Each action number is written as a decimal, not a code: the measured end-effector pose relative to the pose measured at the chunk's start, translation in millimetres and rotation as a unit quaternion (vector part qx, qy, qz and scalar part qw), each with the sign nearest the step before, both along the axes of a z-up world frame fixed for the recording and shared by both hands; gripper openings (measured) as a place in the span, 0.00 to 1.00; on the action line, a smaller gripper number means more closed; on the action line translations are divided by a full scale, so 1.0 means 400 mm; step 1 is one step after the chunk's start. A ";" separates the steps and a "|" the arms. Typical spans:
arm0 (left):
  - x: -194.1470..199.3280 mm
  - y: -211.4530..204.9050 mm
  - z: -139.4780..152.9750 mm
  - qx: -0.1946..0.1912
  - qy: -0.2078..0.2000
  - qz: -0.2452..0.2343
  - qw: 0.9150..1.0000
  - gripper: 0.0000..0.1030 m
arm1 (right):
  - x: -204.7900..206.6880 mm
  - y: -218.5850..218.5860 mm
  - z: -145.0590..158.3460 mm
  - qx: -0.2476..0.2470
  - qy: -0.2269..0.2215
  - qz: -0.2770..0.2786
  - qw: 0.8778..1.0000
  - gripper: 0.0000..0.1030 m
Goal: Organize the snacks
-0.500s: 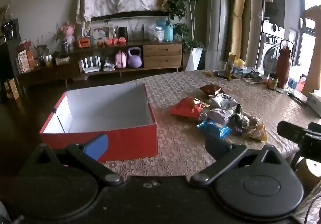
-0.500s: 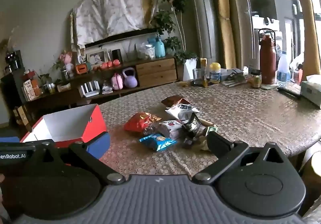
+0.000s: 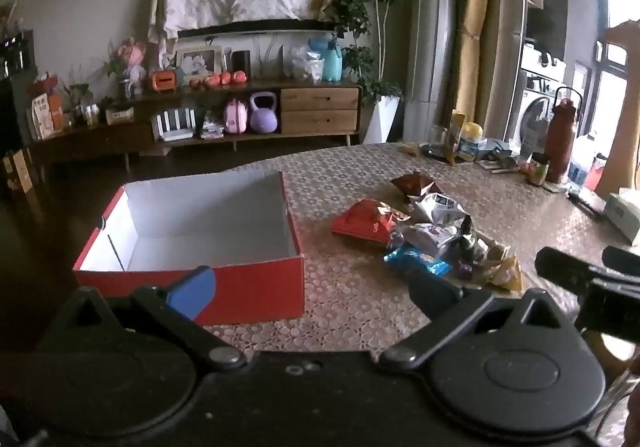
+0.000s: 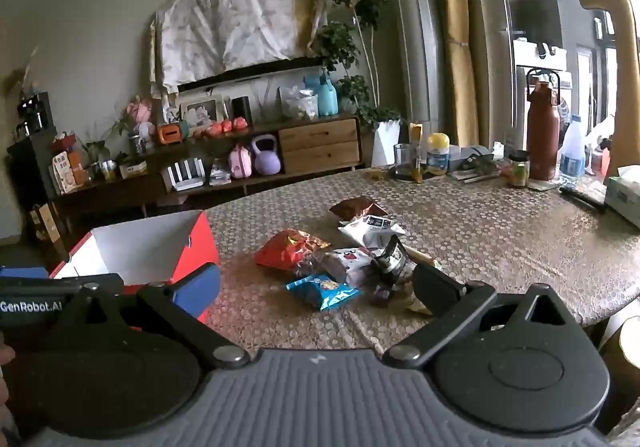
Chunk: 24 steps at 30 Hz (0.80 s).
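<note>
An empty red box with a white inside stands on the table's left; its corner also shows in the right wrist view. To its right lies a heap of snack packets: a red one, a blue one, white ones, a brown one and a yellow one. My left gripper hangs open in front of the box's near wall, holding nothing. My right gripper is open just before the blue packet, also with nothing in it.
At the table's far right stand a brown flask, a plastic bottle, jars, a glass and a tissue box. A low sideboard with ornaments lines the back wall. The patterned tablecloth covers the table.
</note>
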<state>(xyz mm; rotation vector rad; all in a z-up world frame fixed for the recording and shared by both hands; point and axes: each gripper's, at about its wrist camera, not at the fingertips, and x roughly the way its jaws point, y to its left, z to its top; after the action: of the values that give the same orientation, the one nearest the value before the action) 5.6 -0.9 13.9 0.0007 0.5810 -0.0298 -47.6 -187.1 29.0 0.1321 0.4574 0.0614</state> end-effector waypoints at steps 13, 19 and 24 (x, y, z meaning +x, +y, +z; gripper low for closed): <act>0.004 -0.021 0.017 -0.007 0.024 -0.001 1.000 1.00 | 0.001 -0.001 0.019 -0.011 0.009 0.007 1.000 1.00; -0.005 -0.033 0.026 -0.007 0.022 -0.005 1.000 1.00 | -0.005 -0.016 0.020 -0.003 0.022 0.004 1.000 1.00; -0.010 -0.036 0.031 -0.006 0.020 -0.007 1.000 1.00 | -0.010 -0.021 0.021 0.002 0.027 0.001 1.000 1.00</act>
<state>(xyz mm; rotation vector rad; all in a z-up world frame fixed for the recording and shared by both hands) 1.5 -15.5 26.4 -0.0074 0.6216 -0.0476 -51.7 -195.6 37.5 0.1381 0.5110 0.0603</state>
